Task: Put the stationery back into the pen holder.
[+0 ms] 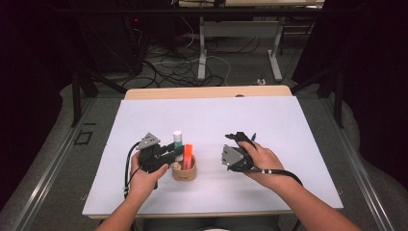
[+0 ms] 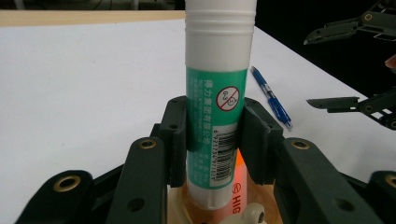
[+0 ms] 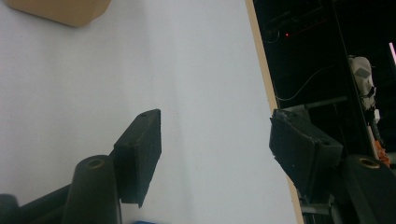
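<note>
A white glue stick (image 2: 217, 93) with a green label stands upright, and my left gripper (image 2: 212, 140) is shut on its lower half. Its base dips into a round wooden cup (image 1: 185, 172) that also holds an orange highlighter (image 1: 187, 154). From above, the glue stick (image 1: 178, 139) rises over my left gripper (image 1: 174, 153) at the cup's left side. My right gripper (image 1: 240, 137) rests to the right of the cup, open with nothing between its jaws (image 3: 215, 140). A blue pen (image 2: 271, 95) lies on the white sheet just beyond it.
A white sheet (image 1: 207, 115) covers the wooden table, whose far edge (image 1: 207, 91) shows behind. The cup's corner (image 3: 60, 9) sits at the top left of the right gripper view. Cables and table legs (image 1: 202, 53) lie on the floor beyond.
</note>
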`<move>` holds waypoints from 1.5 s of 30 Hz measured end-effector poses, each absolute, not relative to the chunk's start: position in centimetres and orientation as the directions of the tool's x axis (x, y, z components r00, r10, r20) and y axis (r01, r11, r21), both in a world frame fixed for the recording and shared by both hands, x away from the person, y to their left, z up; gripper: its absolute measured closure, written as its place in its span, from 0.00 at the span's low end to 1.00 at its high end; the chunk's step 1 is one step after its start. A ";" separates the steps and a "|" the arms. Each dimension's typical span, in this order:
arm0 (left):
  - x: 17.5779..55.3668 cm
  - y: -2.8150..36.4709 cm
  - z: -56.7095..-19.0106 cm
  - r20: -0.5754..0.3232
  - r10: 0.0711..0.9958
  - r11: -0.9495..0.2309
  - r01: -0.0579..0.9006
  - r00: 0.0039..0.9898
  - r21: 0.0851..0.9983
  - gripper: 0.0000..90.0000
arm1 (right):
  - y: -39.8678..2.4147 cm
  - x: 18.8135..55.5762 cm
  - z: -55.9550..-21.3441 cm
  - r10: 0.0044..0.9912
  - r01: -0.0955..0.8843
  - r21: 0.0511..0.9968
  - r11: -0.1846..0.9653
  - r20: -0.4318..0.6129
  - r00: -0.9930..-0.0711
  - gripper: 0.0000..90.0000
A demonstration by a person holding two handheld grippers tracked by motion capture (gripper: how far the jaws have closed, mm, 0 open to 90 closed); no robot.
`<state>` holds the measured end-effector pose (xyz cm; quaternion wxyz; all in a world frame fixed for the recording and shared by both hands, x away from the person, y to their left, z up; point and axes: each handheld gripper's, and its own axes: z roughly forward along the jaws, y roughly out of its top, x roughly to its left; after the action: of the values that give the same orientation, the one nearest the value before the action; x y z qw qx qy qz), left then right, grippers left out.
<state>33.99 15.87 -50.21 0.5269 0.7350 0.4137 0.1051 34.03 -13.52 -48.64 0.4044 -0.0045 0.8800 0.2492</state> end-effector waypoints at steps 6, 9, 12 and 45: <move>34.1 15.7 -51.2 -0.292 0.715 -0.113 0.518 0.635 0.848 0.73 | -13.4 34.0 -48.7 0.192 -0.210 0.438 0.874 -0.708 -0.679 0.38; 34.0 15.6 -51.4 -0.291 0.713 -0.117 0.517 0.638 0.848 0.73 | -13.4 34.1 -48.8 0.188 -0.217 0.438 0.872 -0.711 -0.678 0.38; 34.0 15.7 -51.4 -0.293 0.715 -0.116 0.520 0.635 0.846 0.73 | -13.4 34.1 -48.9 0.196 -0.210 0.444 0.871 -0.707 -0.680 0.38; 34.1 17.7 -49.6 -0.259 0.771 -0.075 0.487 0.582 0.870 0.39 | -16.1 36.5 -48.0 0.616 0.289 0.644 0.709 -0.365 -0.698 0.38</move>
<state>34.10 17.73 -49.64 0.5213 0.7205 0.4366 0.1362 36.45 -16.14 -48.00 0.2908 0.2578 0.8774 0.2813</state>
